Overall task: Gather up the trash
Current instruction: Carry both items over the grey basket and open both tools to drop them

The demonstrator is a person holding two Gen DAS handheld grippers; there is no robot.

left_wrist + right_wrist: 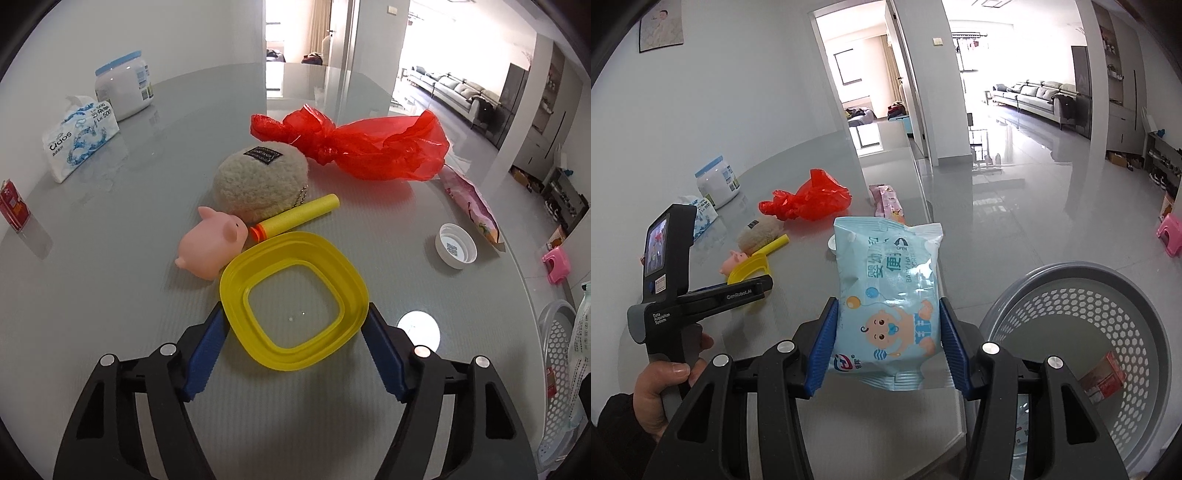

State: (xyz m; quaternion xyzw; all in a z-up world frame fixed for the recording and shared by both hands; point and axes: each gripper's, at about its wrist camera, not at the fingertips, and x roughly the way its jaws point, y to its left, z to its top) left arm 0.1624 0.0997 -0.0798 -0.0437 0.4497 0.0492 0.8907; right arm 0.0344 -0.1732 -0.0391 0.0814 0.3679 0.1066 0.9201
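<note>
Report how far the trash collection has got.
Done: one red carton lies in the grey basket. In hand: the right gripper grips a blue wipes packet beside the basket; the left gripper straddles a yellow lid. Left on the table: red bag, pink wrapper, white cap.

On the table [110,229], the lid [293,308] lies between the 2 fingers of the left gripper [295,314]. The pig toy [210,245] sits just left of and behind the lid, the foam dart [295,218] behind it, the plush pouch [260,184] farther back, and the knotted bag [354,146] behind that. The bottle cap [455,251] lies to the right, before the snack wrapper [472,206]. The tissue pack [79,138] and jar [123,88] stand far left. The right gripper [888,332] holds the wipes packet [888,295] above the table edge, left of the basket [1071,280], which contains a small box [1102,378].
</note>
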